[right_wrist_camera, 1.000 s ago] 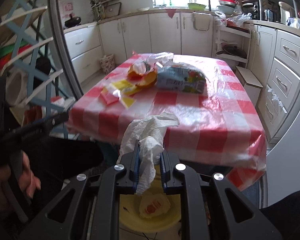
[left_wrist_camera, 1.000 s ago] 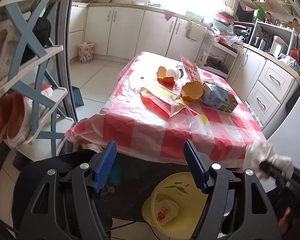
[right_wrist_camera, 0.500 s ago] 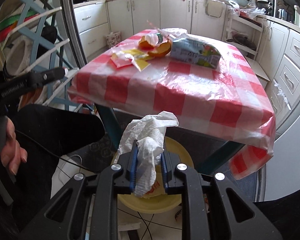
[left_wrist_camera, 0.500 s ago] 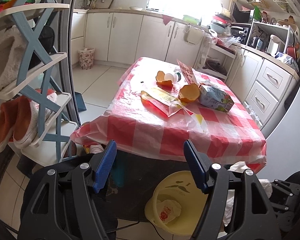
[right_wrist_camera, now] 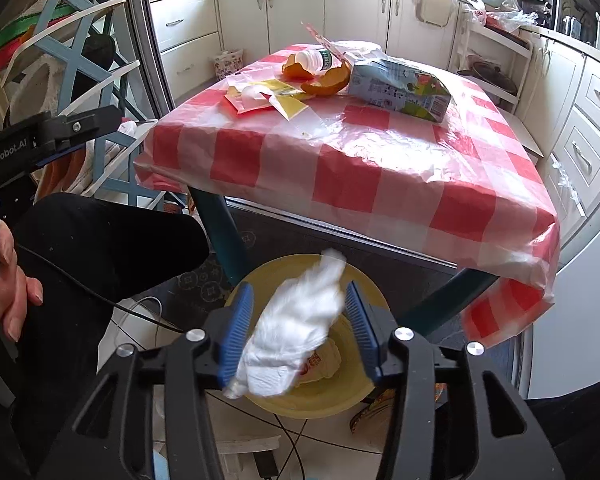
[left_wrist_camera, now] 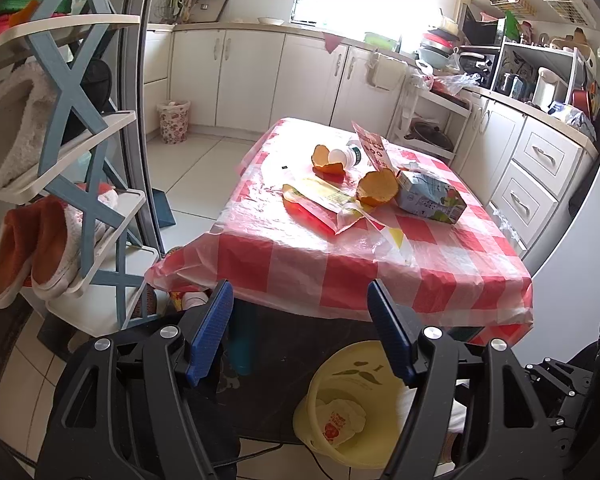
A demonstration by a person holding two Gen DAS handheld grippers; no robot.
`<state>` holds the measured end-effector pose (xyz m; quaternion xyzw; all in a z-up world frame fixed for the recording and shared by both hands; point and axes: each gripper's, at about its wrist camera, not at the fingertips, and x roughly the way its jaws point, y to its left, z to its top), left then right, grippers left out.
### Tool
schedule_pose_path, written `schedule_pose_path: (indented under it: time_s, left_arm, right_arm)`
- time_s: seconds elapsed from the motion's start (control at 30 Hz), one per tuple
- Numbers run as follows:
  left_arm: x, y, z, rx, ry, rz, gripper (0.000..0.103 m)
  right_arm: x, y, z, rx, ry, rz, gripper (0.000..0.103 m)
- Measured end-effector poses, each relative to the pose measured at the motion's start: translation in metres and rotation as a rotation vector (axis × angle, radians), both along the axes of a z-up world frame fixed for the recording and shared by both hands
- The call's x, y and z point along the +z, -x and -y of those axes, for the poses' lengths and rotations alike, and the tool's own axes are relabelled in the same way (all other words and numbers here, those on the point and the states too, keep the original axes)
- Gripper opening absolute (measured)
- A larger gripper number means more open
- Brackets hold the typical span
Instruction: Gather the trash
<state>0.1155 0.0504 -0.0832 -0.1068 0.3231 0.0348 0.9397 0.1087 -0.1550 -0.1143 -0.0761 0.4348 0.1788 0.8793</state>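
The right gripper (right_wrist_camera: 298, 326) hangs over the yellow bin (right_wrist_camera: 370, 386) on the floor by the table (right_wrist_camera: 380, 184), its jaws having just been opening, and the crumpled white tissue (right_wrist_camera: 296, 328) sits blurred between the blue pads, which no longer press on it. The left gripper (left_wrist_camera: 300, 330) is spread wide with nothing in it, pointing at the table's near edge. An orange peel (left_wrist_camera: 376, 188), a flattened carton (left_wrist_camera: 430, 198), a yellow wrapper (left_wrist_camera: 324, 200) and a small bottle (left_wrist_camera: 342, 157) lie on the checked cloth.
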Motion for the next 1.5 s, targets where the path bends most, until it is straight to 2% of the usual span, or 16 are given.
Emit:
schedule_pose_path:
  time_s: [0.13, 0.93, 1.5]
  left_arm:
    - [0.0011, 0.0014, -0.0003, 0.0, -0.009, 0.002, 0.067]
    - [0.0016, 0.0013, 0.0001, 0.003, -0.014, 0.004, 0.072]
    - [0.0012, 0.0011, -0.0005, 0.004, -0.015, 0.002, 0.073]
  right_arm:
    - [0.001, 0.0001, 0.0006, -0.005, -0.004, 0.005, 0.057]
    - [0.0074, 0.0006, 0.004, -0.02, -0.029, 0.024, 0.068]
    - [0.01, 0.0005, 0.0059, -0.025, -0.034, 0.033, 0.07]
